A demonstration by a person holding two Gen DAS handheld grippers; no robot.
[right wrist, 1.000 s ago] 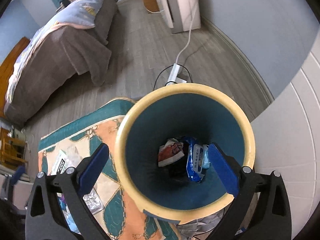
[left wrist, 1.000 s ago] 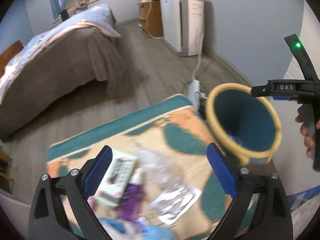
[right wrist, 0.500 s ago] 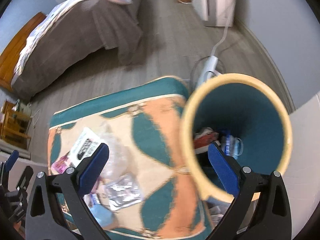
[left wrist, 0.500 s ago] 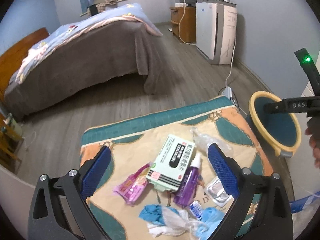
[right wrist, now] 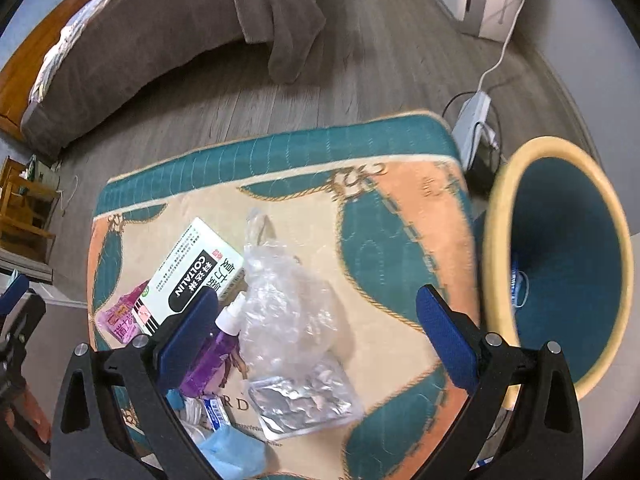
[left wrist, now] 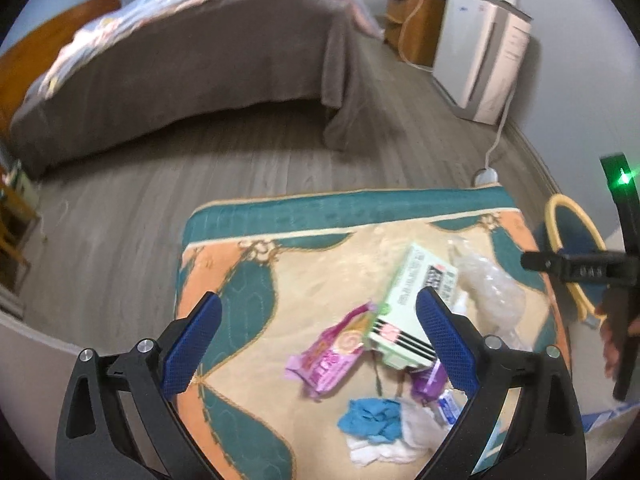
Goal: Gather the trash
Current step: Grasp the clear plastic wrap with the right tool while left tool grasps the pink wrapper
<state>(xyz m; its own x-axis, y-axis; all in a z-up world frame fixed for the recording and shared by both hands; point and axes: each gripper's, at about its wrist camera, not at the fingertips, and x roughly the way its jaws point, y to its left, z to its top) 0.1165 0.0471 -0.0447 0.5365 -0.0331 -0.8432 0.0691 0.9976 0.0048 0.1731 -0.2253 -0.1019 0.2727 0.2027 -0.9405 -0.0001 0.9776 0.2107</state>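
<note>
Trash [right wrist: 296, 312] litters a patterned cloth [right wrist: 384, 240] beside a bed [left wrist: 192, 60]; both grippers' jaws spread, empty.

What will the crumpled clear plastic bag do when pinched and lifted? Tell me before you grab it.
The clear plastic bag is thin and crumpled, so it will probably sag limply and weigh almost nothing. Its glossy film may slip between the pads. It lies against the purple spray bottle and over the silver foil pouch, so lifting it might nudge them. The right gripper hangs open above it.
</note>
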